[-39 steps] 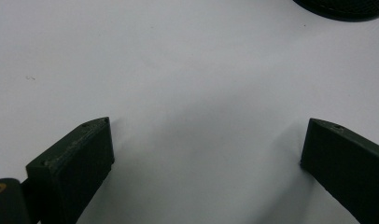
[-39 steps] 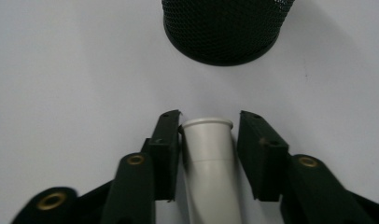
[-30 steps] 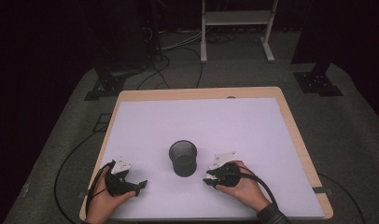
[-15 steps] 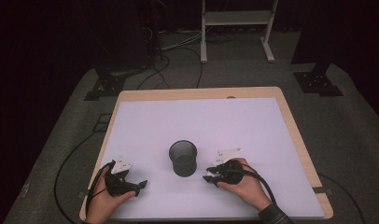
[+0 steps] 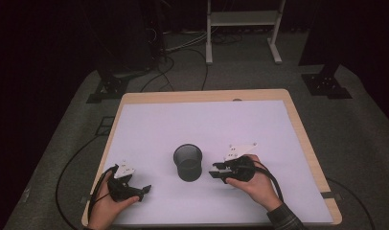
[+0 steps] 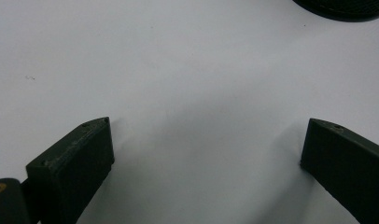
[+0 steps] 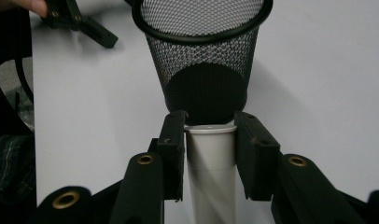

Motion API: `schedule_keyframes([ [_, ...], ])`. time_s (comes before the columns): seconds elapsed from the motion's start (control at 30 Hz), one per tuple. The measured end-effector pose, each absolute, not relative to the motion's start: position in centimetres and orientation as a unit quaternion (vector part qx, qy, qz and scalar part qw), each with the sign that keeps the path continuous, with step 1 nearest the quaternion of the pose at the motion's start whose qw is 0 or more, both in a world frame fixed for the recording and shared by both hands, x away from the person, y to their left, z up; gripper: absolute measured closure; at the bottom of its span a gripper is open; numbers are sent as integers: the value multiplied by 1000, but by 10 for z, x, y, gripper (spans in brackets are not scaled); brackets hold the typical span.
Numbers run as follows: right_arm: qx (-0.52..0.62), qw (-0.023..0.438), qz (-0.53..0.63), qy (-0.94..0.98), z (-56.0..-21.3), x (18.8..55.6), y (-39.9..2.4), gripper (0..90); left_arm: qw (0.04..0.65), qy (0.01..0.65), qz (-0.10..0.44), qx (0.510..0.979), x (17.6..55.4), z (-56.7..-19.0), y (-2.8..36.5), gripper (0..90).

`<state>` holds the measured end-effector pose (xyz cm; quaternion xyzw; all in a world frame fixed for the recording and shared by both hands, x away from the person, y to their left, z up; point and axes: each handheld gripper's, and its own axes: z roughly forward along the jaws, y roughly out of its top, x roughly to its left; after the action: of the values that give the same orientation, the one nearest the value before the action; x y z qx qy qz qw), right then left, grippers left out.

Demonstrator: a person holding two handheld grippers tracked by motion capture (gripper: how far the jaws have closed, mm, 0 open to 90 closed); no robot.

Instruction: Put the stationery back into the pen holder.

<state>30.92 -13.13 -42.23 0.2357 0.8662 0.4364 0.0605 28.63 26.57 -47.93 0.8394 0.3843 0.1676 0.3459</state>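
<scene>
A black mesh cup (image 5: pixel 188 162) stands upright on the white table top (image 5: pixel 207 120), between my two grippers. My right gripper (image 5: pixel 216 172) is just right of the cup and points at it. In the right gripper view its jaws (image 7: pixel 210 119) are shut on a pale, round tube (image 7: pixel 211 172), whose end is close to the base of the mesh cup (image 7: pixel 204 56). My left gripper (image 5: pixel 143 190) rests near the table's front left corner. Its jaws (image 6: pixel 204 140) stand wide apart over bare table, with the cup's rim (image 6: pixel 341 7) ahead at the upper right.
The table has a wooden edge (image 5: pixel 298 124) around the white sheet. Black cables (image 5: pixel 73 167) trail off the left side to the grey floor. Dark stand feet (image 5: pixel 106 88) and a white frame (image 5: pixel 240 28) stand beyond the far edge.
My right hand has lifted a little with the tube still gripped, staying beside the cup. The left hand and the cup have not moved.
</scene>
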Motion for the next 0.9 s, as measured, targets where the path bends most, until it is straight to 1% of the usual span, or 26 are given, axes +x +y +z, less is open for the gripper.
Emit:
schedule_keyframes([
  [0.5,234,68,477,845,-396,314,-138,644,347,385,167,839,286,-479,266,17],
  [0.9,226,74,505,830,-374,319,-134,644,345,383,168,840,286,-479,266,17],
])
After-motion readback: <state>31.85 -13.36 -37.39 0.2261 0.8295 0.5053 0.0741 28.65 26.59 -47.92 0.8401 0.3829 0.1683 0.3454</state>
